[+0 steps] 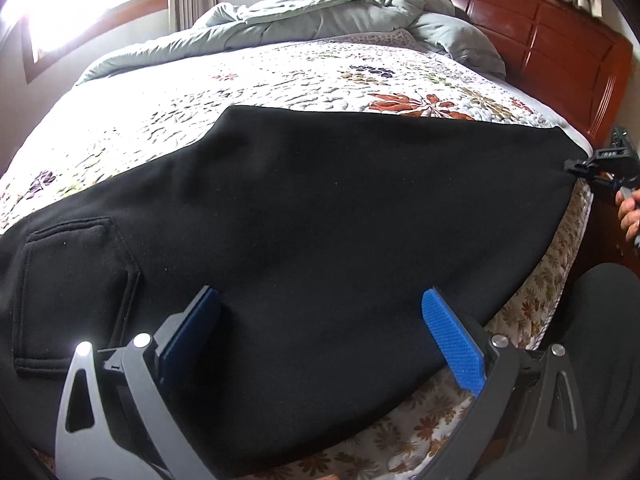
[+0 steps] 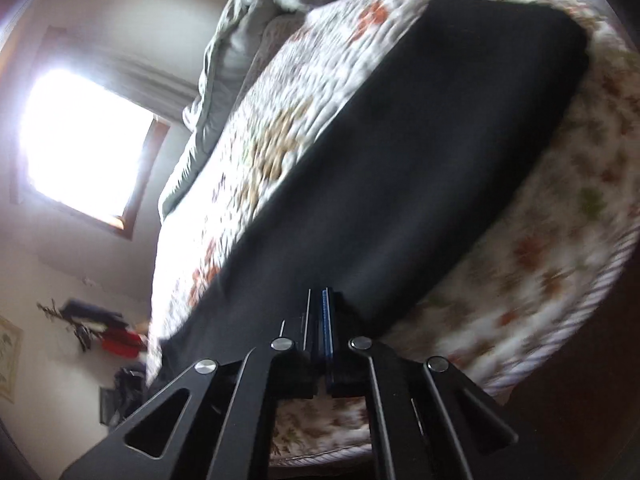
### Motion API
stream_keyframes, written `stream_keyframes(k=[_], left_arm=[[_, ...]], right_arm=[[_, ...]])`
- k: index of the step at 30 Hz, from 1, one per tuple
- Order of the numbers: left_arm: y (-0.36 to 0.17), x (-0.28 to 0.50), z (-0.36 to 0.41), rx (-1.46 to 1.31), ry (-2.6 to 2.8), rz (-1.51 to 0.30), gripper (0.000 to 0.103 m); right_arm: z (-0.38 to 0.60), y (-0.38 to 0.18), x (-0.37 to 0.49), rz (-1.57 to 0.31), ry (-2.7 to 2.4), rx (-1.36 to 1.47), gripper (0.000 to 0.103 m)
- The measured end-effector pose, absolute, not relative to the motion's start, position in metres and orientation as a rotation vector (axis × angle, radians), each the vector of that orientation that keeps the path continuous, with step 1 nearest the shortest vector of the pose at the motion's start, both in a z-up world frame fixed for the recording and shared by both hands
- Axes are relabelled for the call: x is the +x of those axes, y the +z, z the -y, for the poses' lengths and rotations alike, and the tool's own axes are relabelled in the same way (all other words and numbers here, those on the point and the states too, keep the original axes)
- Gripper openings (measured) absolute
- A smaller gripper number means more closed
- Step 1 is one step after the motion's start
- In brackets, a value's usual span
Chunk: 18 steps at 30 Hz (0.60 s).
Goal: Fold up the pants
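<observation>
Black pants [image 1: 320, 216] lie spread flat across the near side of a bed, on a white quilted floral bedspread [image 1: 280, 76], with one leg running toward the right end of the mattress and a stitched back pocket [image 1: 76, 280] visible at the left. The fabric's near edge reaches the mattress edge, where the bedspread's leaf-print side panel drops away.

The left gripper [image 1: 320, 320] hovers over the near part of the pants with its blue-padded fingers [image 1: 452, 340] set wide apart and nothing between them. At the far right end of the garment, the right gripper [image 1: 580, 168] meets the corner of the leg hem, gripped from behind by a hand [image 1: 630, 216]. In the right wrist view, that gripper [image 2: 324, 300] has its fingers pressed together with almost no gap, right at the edge of the black cloth [image 2: 420, 168]; the view is blurred, but the hem appears pinched between them.

Beyond the pants, a rumpled pale grey-green duvet [image 1: 320, 12] is heaped at the far side of the bed, against a dark red wooden headboard [image 1: 540, 32] at the far right. A bright window [image 1: 60, 8] with a wooden frame glares at the far left, curtains hanging beside it. The person's dark-clad leg [image 1: 600, 340] shows at the near right.
</observation>
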<state>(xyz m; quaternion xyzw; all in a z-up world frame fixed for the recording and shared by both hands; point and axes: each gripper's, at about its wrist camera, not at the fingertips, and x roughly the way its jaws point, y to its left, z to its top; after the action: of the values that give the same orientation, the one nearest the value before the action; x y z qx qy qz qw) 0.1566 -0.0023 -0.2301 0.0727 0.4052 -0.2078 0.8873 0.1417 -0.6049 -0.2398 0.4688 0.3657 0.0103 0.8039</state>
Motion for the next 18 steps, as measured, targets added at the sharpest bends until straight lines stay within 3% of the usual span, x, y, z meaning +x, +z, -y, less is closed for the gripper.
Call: stream_keyframes(k=[6,9,18], left_arm=[[-0.232,0.156,0.001,0.140,-0.431,-0.824,0.100],[-0.232,0.156,0.001,0.141,-0.429,-0.820,0.101],[-0.231,0.156,0.001,0.137,-0.424,-0.815,0.100]], right_arm=[[0.692,-0.255,0.102,-0.608,-0.114,1.215,0.020],[0.722,-0.266,0.086,-0.532,-0.178,1.318,0.055],[0.736,-0.277,0.091,-0.474,-0.102,1.348,0.056]])
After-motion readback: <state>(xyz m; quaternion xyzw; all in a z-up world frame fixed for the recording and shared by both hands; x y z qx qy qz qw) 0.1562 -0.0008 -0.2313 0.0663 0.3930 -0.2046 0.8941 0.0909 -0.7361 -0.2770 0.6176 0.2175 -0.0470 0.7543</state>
